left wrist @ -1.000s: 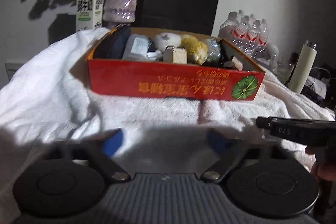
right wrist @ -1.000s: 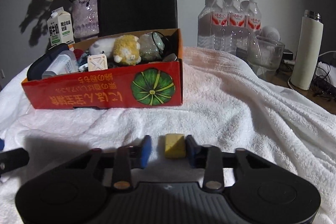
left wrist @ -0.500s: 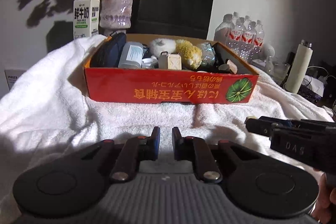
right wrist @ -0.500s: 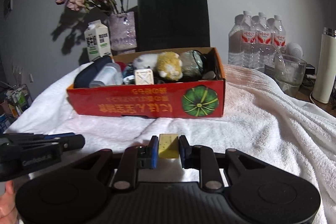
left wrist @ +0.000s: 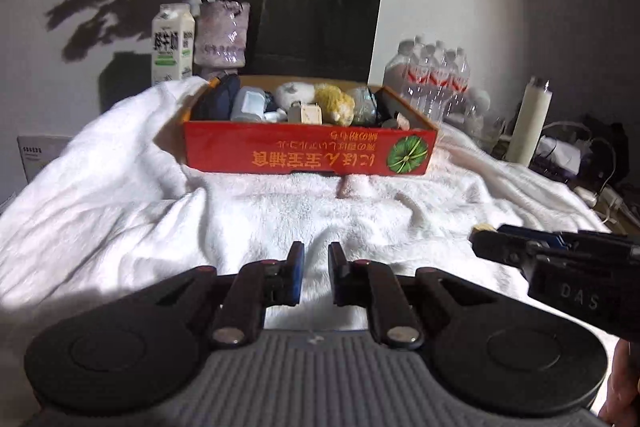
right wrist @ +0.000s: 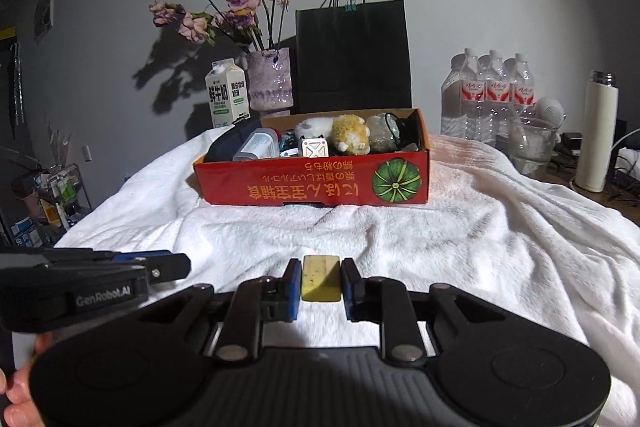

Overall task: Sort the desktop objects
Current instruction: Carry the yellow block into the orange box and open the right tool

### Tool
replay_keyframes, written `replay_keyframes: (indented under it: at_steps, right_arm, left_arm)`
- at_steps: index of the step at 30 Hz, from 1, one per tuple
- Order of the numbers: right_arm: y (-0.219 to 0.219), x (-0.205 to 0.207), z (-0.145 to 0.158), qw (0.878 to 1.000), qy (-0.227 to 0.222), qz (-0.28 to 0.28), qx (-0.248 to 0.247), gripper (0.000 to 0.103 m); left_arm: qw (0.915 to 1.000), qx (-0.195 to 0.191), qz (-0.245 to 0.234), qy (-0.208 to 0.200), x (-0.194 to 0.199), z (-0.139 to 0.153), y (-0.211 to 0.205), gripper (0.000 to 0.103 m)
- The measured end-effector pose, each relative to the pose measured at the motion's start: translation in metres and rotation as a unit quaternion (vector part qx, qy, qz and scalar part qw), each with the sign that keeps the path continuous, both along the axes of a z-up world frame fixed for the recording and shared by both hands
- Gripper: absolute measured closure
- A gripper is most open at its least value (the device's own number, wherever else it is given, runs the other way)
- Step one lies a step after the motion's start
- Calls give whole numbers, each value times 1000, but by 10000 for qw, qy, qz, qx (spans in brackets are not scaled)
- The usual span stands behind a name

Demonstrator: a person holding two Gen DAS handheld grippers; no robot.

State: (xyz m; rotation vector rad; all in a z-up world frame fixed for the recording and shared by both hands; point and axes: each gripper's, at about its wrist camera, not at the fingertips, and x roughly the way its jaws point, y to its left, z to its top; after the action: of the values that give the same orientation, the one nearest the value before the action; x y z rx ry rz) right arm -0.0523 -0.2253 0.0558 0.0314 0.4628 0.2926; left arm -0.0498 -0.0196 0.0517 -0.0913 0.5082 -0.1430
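My right gripper [right wrist: 321, 277] is shut on a small yellow block [right wrist: 321, 278] and holds it above the white towel [right wrist: 460, 251]. The block's tip shows in the left wrist view [left wrist: 483, 227] at the right gripper's fingers. My left gripper [left wrist: 316, 269] is nearly shut and empty, low over the towel [left wrist: 200, 227]. It shows at the left in the right wrist view [right wrist: 160, 265]. The red cardboard box [right wrist: 312, 185], also in the left wrist view [left wrist: 308, 151], stands ahead of both grippers, filled with plush toys, a dark case and other small items.
Behind the box stand a milk carton [right wrist: 225, 99], a vase of dried flowers [right wrist: 270, 85] and a black paper bag [right wrist: 354, 55]. Water bottles [right wrist: 490, 95], a glass jar [right wrist: 534, 143] and a white flask [right wrist: 596, 137] are at the right. Cables lie far right.
My right gripper closed on the yellow block and lifted it off the towel. My left gripper closed from wide open. Both grippers rose and pulled back from the box.
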Motion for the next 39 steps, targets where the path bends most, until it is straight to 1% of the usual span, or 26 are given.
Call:
replay_keyframes:
  at_steps: [2,6,8,12,17,19,22,26,28,30,31,33,34,35,36,37,39]
  right_arm:
    - [-4,-18,4,9999,-62,-39,-69,84]
    - [-12,-55,14,9996,-274,24,-112,84]
    - [-14,-69,17,9994,-346,39,-87,84]
    - [-11,-77,16,9994,-318,124,-79,84]
    - [-8,-64,13,9996,-255,143,-51,84]
    - [-10,-54,18,9995,-280,175,2,84]
    - [-15,-28,39,9987,-446,226,51,84]
    - [-18,18,75,9965,-796,244,-29,84]
    - [-19,46,88,9965,-805,240,3,84]
    - [-19,78,98,9971,-725,218,54,84]
    - [-19,97,103,9978,-639,173,84,84]
    - [-21,136,109,9991,-385,93,140,83]
    - [-22,156,111,9996,-194,59,188,84]
    - [-23,181,113,9997,108,89,224,83]
    - [-24,202,112,9987,404,70,311,83]
    - [-22,224,111,9970,704,77,299,83]
    - [-14,262,107,9933,1144,96,112,83]
  left_arm:
    - [10000,-20,-3,-89,-19,4,1,90]
    - [9994,83,-41,-325,-60,11,1,89]
    - [9993,96,-75,-359,-70,14,0,89]
    - [9986,146,-139,-492,-73,19,-5,89]
    - [9985,153,-194,-481,-62,19,-6,90]
    - [9986,48,-269,-460,-52,25,-3,90]
    - [9970,-188,-541,-522,-29,45,2,91]
    - [9963,-60,-572,-640,21,74,1,91]
    - [9962,-5,-567,-661,50,87,0,91]
    - [9966,-46,-594,-572,82,98,1,91]
    - [9970,-115,-599,-486,100,103,2,91]
    - [9979,-312,-546,-174,137,110,5,91]
    - [9974,-410,-593,-3,156,113,6,92]
    - [9964,-491,-671,192,175,116,4,92]
    - [9956,-496,-681,403,193,117,2,92]
    - [9951,-378,-708,584,212,118,-2,92]
    - [9928,-218,-648,981,249,113,-8,92]
